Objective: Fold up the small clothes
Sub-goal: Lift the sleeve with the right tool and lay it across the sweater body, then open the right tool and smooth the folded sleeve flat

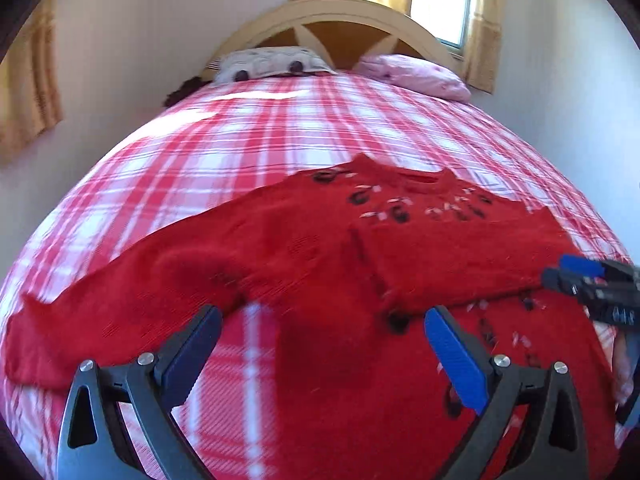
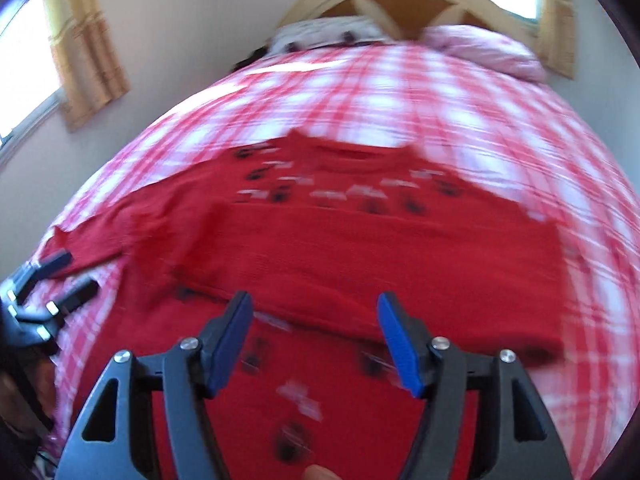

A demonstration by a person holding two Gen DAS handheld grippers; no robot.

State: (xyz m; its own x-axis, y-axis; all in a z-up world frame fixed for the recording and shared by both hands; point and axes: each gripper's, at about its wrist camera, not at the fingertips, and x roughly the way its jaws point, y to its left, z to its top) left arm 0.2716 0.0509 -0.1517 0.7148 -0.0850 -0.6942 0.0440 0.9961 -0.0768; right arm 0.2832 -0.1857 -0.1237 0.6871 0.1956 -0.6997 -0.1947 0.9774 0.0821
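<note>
Both grippers, left [image 1: 322, 326] and right [image 2: 316, 312], hovered spread and empty over the red sweater [image 1: 460, 248]; its loosely laid sleeve [image 1: 120, 300] risked slipping, undoing the fold.

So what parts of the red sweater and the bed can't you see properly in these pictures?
- The red sweater: its near hem is cut off by the bottom edge and hidden by the left claw in the left wrist view.
- Its black and white pattern is smeared by motion blur in the right wrist view, so the shapes cannot be told.
- The patterned pillow is too far and small to read its print.
- The right claw hides the sweater beneath it.
</note>
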